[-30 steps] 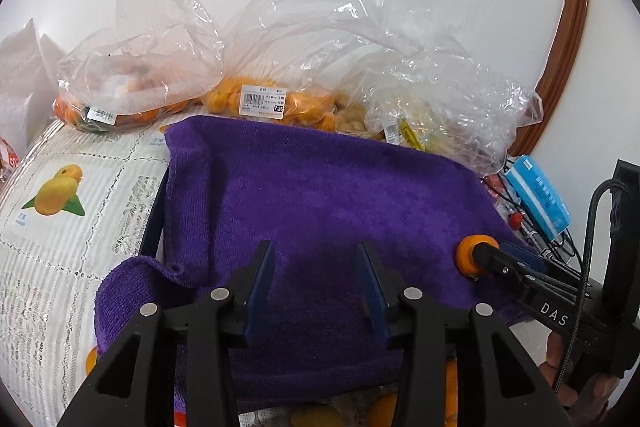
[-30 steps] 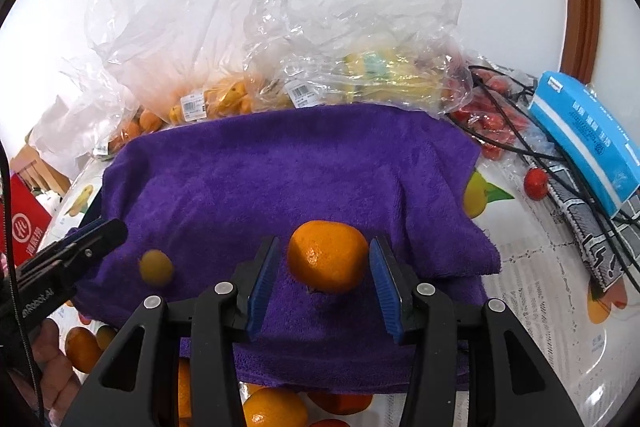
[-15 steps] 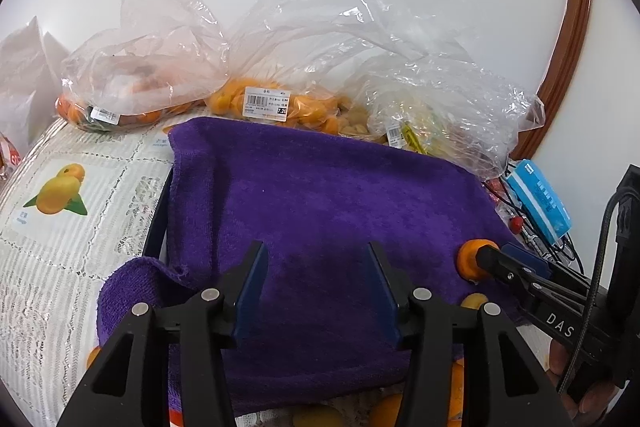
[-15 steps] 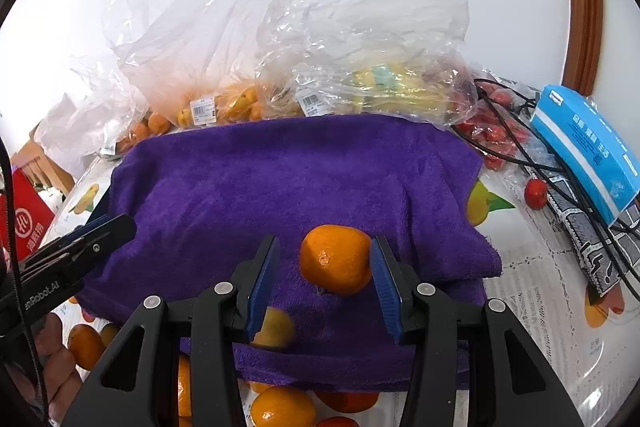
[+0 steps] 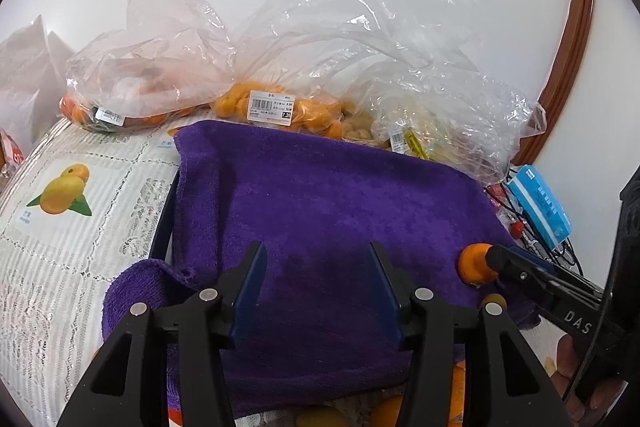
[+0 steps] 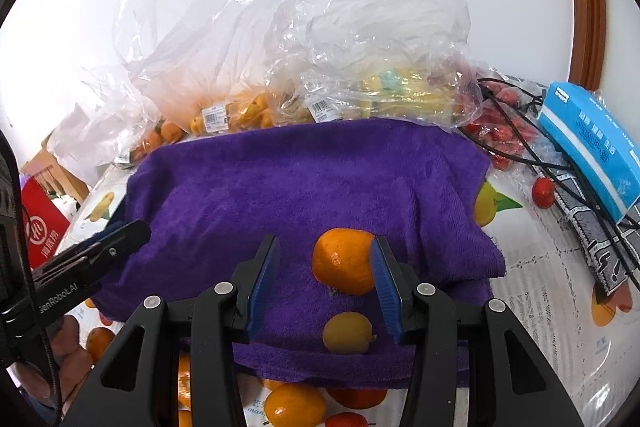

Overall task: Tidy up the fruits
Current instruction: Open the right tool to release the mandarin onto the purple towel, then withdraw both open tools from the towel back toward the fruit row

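Observation:
A purple towel [image 6: 304, 183] covers the table's middle; it also shows in the left wrist view [image 5: 328, 211]. An orange tangerine [image 6: 344, 261] rests on the towel against the right pad of my right gripper [image 6: 326, 267], whose jaws stand open around it. A small yellow fruit [image 6: 347, 332] lies on the towel just below the tangerine. In the left wrist view the tangerine [image 5: 472, 263] sits at the tip of the right gripper. My left gripper [image 5: 316, 283] is open and empty over the towel.
Clear plastic bags of oranges [image 5: 276, 107] and yellow fruit [image 6: 400, 91] stand behind the towel against the wall. A blue box [image 6: 592, 151], black cables and small red fruits [image 6: 500, 131] lie at the right. Loose oranges [image 6: 294, 405] lie by the towel's near edge. A red box [image 6: 40, 227] stands at the left.
The right gripper's jaws have spread and the tangerine now sits on the towel by the right pad. The small yellow fruit has rolled right, to just below the tangerine. The left gripper opened wider.

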A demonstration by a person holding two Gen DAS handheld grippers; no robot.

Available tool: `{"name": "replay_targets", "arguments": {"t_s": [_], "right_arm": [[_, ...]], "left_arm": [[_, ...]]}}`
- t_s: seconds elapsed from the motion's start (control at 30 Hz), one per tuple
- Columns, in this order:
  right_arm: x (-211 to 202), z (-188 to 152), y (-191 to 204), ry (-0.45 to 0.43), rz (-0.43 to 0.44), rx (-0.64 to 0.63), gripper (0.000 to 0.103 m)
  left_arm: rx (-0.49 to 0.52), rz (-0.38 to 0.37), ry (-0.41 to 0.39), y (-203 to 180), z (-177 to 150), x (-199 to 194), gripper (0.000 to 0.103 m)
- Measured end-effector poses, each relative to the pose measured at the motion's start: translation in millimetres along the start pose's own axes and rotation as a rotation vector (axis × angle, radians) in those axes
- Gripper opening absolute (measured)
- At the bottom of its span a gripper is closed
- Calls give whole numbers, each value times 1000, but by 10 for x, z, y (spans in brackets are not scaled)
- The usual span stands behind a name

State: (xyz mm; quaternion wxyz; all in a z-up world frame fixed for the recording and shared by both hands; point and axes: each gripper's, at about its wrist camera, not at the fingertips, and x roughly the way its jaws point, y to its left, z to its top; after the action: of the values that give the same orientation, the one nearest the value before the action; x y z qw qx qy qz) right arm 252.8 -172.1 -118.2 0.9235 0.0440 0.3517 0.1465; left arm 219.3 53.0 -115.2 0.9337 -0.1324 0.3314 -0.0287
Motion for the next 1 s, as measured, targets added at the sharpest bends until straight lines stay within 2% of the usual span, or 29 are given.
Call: {"name": "replay_targets", "arguments": {"t_s": [0.13, 0.43, 0.63, 0.8, 1.0], "right_arm": [[-81, 21, 2, -26, 5, 0, 47], [-158, 42, 56, -27, 21, -8, 47], [-312, 35, 87, -63, 42, -10, 47], [-357, -120, 63, -52, 60, 13, 47], [-454, -411, -28, -33, 10, 16, 47]], "left_arm": [[1, 0, 0, -3, -5, -5, 49], [-21, 1, -13, 30, 15, -49, 50], [-13, 14, -50, 12, 23, -136, 50], [1, 36, -72, -16, 7, -181, 50], [1, 43, -95, -23, 1, -263, 50]]}}
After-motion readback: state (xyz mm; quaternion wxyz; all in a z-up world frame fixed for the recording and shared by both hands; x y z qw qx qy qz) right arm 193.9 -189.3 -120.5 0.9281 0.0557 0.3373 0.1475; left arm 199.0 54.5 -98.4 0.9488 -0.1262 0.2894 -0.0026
